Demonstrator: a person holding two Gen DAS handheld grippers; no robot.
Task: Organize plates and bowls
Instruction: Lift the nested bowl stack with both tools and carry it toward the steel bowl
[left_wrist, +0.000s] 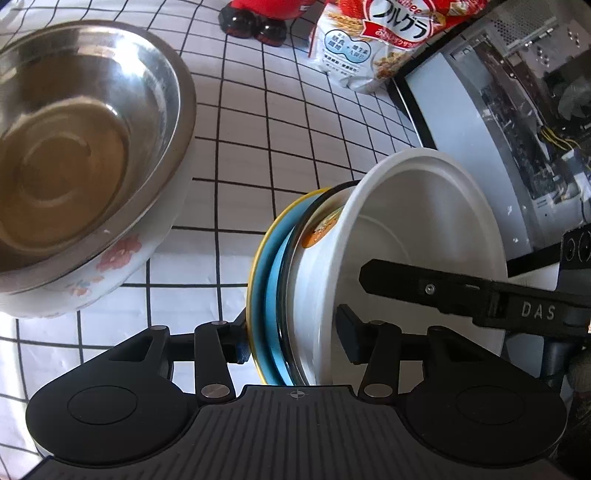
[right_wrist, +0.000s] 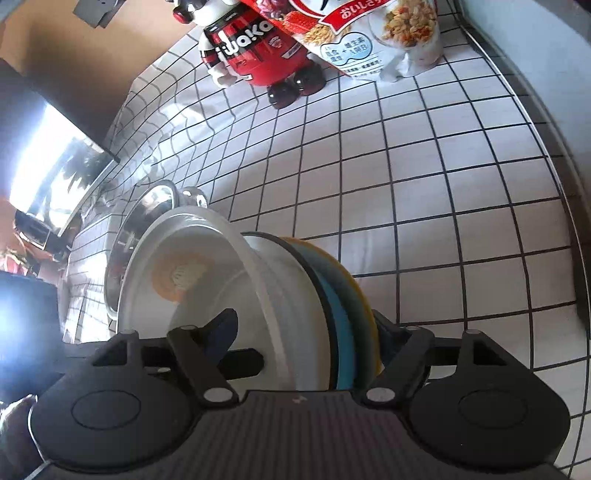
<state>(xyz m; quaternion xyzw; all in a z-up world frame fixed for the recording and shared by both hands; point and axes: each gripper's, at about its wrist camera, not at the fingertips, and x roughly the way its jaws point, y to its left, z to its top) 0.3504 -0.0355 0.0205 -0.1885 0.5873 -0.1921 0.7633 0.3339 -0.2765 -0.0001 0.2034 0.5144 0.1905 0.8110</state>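
A stack of a white bowl (left_wrist: 424, 221) on a clear dish and a yellow-rimmed blue plate (left_wrist: 273, 280) sits between the fingers of both grippers, above the checked cloth. My left gripper (left_wrist: 295, 339) has one pad against the plate's underside and the other against the bowl's floor, shut on the stack. My right gripper (right_wrist: 306, 332) straddles the same stack (right_wrist: 280, 295) from the opposite side. One of its fingers (right_wrist: 384, 332) is at the plate, and the other (right_wrist: 221, 332) stands inside the bowl, apart from its floor. That inner finger (left_wrist: 443, 288) also shows in the left wrist view.
A steel bowl (left_wrist: 81, 140) rests in a floral bowl (left_wrist: 122, 258) just left of the stack, and it also shows in the right wrist view (right_wrist: 147, 206). At the back stand a cereal bag (right_wrist: 369, 37) and a red toy figure (right_wrist: 255, 48). A computer case (left_wrist: 517, 110) borders the table's right side.
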